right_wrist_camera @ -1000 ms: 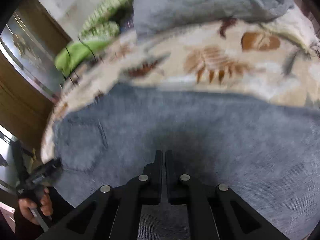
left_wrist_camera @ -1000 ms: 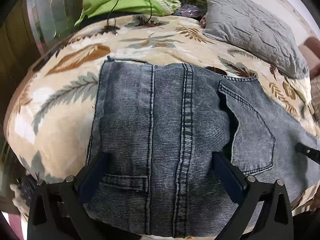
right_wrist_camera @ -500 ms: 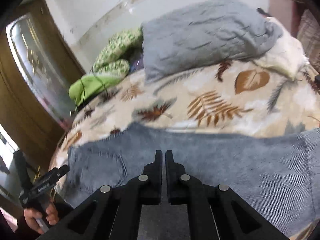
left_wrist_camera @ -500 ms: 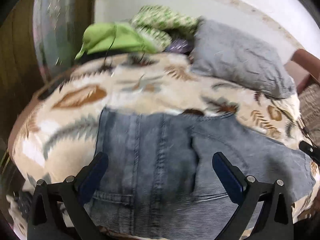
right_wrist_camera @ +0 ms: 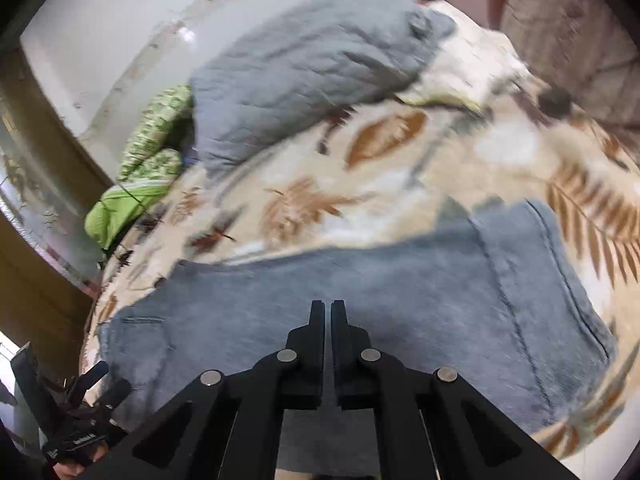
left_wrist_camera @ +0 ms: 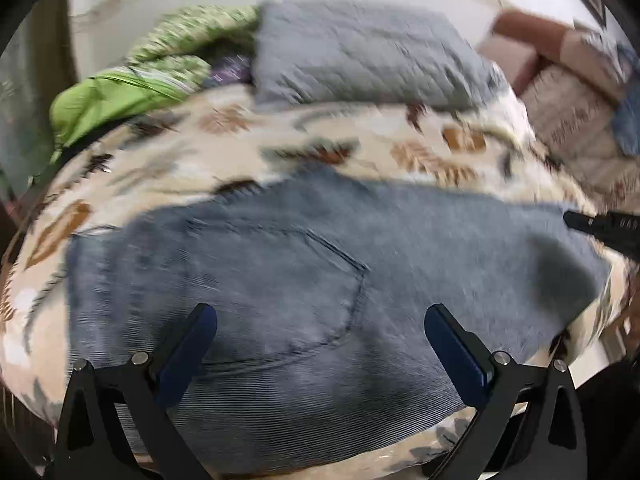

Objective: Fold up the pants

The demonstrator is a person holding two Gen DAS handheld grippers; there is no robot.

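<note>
Blue-grey jeans [left_wrist_camera: 304,288] lie flat across the near part of the bed, a back pocket facing up. My left gripper [left_wrist_camera: 320,320] hovers above the pocket area, open, with nothing between its blue-padded fingers [left_wrist_camera: 192,344]. My right gripper [right_wrist_camera: 327,308] is shut and empty, raised over the middle of the jeans [right_wrist_camera: 400,304]. In the right wrist view the left gripper [right_wrist_camera: 92,396] shows at the lower left, near the jeans' waist end. The tip of the right gripper [left_wrist_camera: 600,228] pokes in at the right edge of the left wrist view. Both views are blurred.
The bed has a cream, leaf-patterned spread [left_wrist_camera: 360,136]. A grey quilted pillow [left_wrist_camera: 360,64] and a heap of green clothes [left_wrist_camera: 132,84] lie at the far side. A brown upholstered seat [right_wrist_camera: 568,32] stands right of the bed, a wooden wardrobe [right_wrist_camera: 36,280] left of it.
Both views have pulled back from the jeans and swung rightwards, from the waistband to the pocket and legs. The left jaws stayed open and the right stayed shut.
</note>
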